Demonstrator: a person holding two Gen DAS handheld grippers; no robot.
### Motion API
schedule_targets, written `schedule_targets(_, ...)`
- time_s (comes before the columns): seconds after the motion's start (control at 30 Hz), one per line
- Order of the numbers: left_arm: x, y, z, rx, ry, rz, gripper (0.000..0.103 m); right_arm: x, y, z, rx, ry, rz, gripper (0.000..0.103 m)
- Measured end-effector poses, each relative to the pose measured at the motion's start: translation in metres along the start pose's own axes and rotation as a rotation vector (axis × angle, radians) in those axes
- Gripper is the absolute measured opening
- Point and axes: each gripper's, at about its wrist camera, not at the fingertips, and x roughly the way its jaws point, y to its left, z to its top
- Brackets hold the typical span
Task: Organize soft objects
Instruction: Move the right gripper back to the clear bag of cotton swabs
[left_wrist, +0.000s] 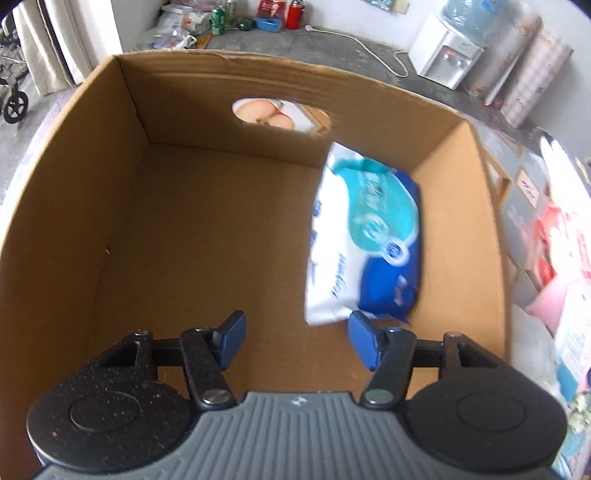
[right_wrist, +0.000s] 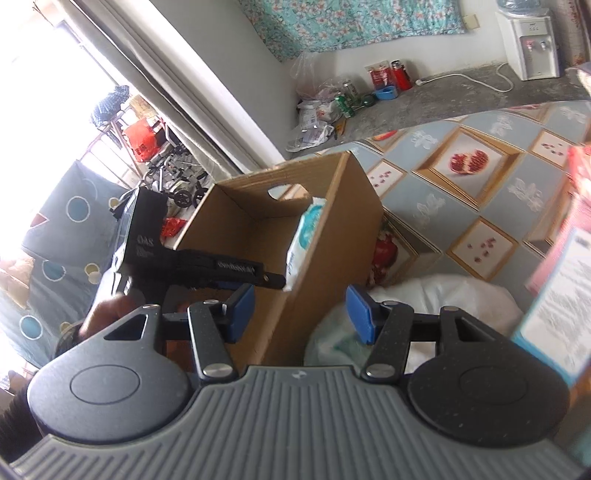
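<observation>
A blue, teal and white soft pack of tissues (left_wrist: 364, 236) stands against the right wall inside an open cardboard box (left_wrist: 177, 221). My left gripper (left_wrist: 297, 341) is open and empty, above the box's near part, just beside the pack's lower corner. In the right wrist view the box (right_wrist: 332, 236) stands on a patterned bed cover, with the pack (right_wrist: 303, 236) visible inside. The left gripper's black body (right_wrist: 177, 254) reaches over the box. My right gripper (right_wrist: 300, 314) is open and empty, over the box's near right corner and a white soft bundle (right_wrist: 436, 306).
A pink and white pack (right_wrist: 561, 295) lies at the right edge, also seen in the left wrist view (left_wrist: 554, 280). The patterned cover (right_wrist: 480, 184) spreads to the right. A water dispenser (right_wrist: 528, 44), cans and bottles (right_wrist: 388, 79) stand on the grey floor beyond.
</observation>
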Motion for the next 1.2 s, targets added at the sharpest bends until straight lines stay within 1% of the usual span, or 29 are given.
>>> schedule_targets(0.07, -0.014, -0.006, -0.008, 0.024, -0.043, 0.001, 0.064, -0.014, -0.002, -0.018, -0.007, -0.011, -0.036, 0.059)
schedule_targets(0.17, -0.044, -0.020, -0.026, 0.082, -0.134, 0.028, 0.074, -0.036, -0.006, -0.044, -0.027, -0.045, -0.095, 0.066)
schedule_targets(0.23, -0.065, -0.031, -0.039, 0.118, -0.199, 0.035, 0.075, -0.052, -0.014, -0.057, -0.025, -0.072, -0.132, 0.070)
schedule_targets(0.33, -0.100, -0.051, -0.061, 0.159, -0.292, 0.037, 0.077, -0.080, -0.030, -0.071, 0.000, -0.117, -0.175, 0.070)
schedule_targets(0.4, -0.125, -0.069, -0.078, 0.202, -0.366, 0.014, 0.079, -0.100, -0.043, -0.078, 0.018, -0.150, -0.205, 0.071)
schedule_targets(0.47, -0.143, -0.092, -0.094, 0.256, -0.435, -0.020, 0.083, -0.121, -0.057, -0.083, 0.035, -0.183, -0.248, 0.071)
schedule_targets(0.5, -0.150, -0.104, -0.102, 0.281, -0.463, -0.036, 0.083, -0.132, -0.065, -0.084, 0.044, -0.201, -0.270, 0.071)
schedule_targets(0.57, -0.159, -0.137, -0.115, 0.354, -0.510, -0.071, 0.084, -0.154, -0.083, -0.084, 0.073, -0.233, -0.306, 0.071)
schedule_targets(0.67, -0.158, -0.190, -0.134, 0.468, -0.561, -0.119, 0.089, -0.191, -0.115, -0.080, 0.127, -0.286, -0.354, 0.071)
schedule_targets(0.8, -0.137, -0.258, -0.151, 0.591, -0.570, -0.181, 0.089, -0.234, -0.169, -0.070, 0.228, -0.334, -0.406, 0.071)
schedule_targets(0.9, -0.111, -0.302, -0.152, 0.638, -0.559, -0.202, 0.088, -0.250, -0.218, -0.063, 0.334, -0.340, -0.414, 0.070)
schedule_targets(0.93, -0.102, -0.314, -0.154, 0.652, -0.554, -0.201, 0.087, -0.252, -0.234, -0.061, 0.369, -0.337, -0.415, 0.070)
schedule_targets(1.0, -0.085, -0.338, -0.150, 0.679, -0.531, -0.209, 0.081, -0.252, -0.265, -0.058, 0.441, -0.330, -0.397, 0.070)
schedule_targets(1.1, -0.056, -0.368, -0.143, 0.740, -0.461, -0.246, 0.081, -0.243, -0.311, -0.052, 0.538, -0.313, -0.366, 0.069)
schedule_targets(1.2, -0.035, -0.395, -0.137, 0.797, -0.440, -0.258, 0.081, -0.226, -0.341, -0.046, 0.583, -0.307, -0.366, 0.068)
